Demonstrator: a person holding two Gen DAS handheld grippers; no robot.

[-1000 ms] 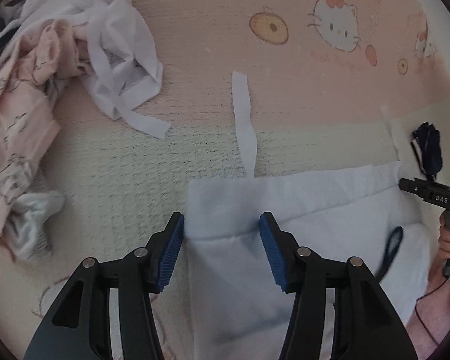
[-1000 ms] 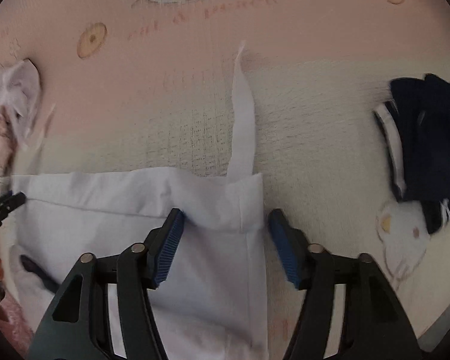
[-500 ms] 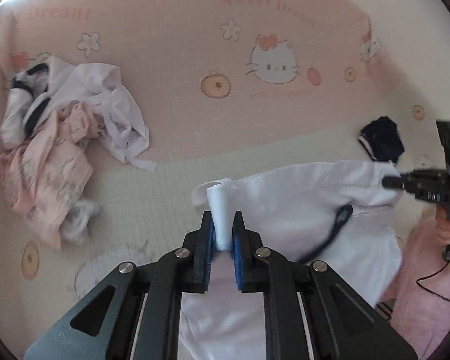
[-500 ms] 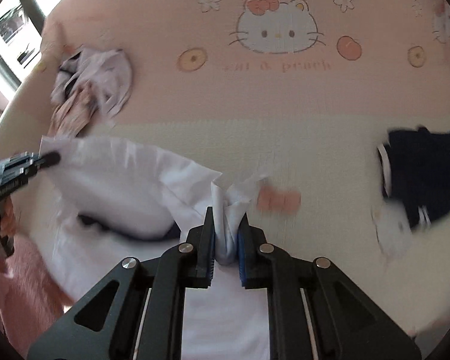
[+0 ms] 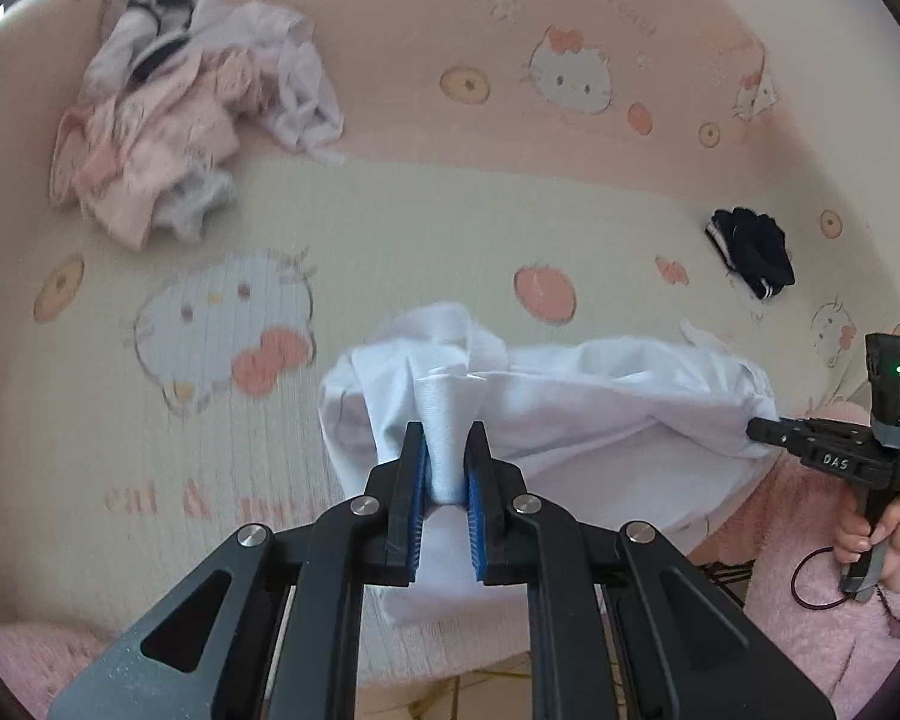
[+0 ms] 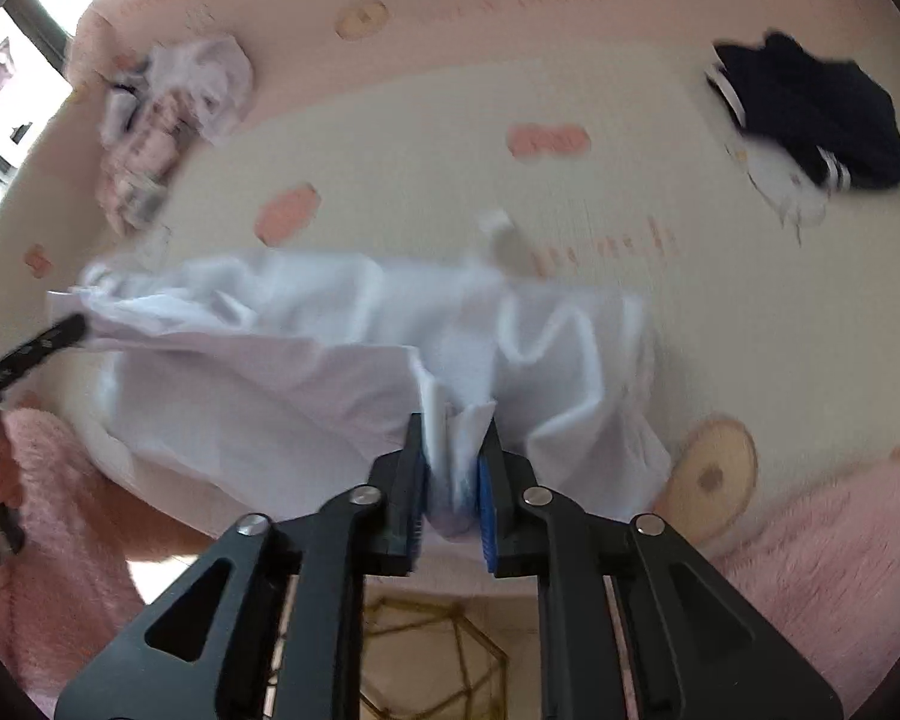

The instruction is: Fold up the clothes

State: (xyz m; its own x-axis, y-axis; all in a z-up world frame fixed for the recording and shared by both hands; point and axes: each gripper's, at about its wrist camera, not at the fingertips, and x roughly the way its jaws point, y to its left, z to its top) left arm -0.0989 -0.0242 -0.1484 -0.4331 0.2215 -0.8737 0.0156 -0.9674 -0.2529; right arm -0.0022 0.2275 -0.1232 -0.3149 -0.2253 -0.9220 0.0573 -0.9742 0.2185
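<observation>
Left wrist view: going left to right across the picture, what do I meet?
Crumpled pile of pink and white clothes → left gripper, its jaws opening, with a bunch of the white garment between the pads → folded dark garment → right gripper at the garment's far end.

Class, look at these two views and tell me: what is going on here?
A person is folding clothes with a handheld gripper in each hand. The left gripper and the right gripper each pinch a bunched corner of the same white garment, though their jaws are easing open slightly. It hangs stretched between them above the cartoon-print mat. An unfolded clothes pile and a dark garment lie on the mat.
</observation>
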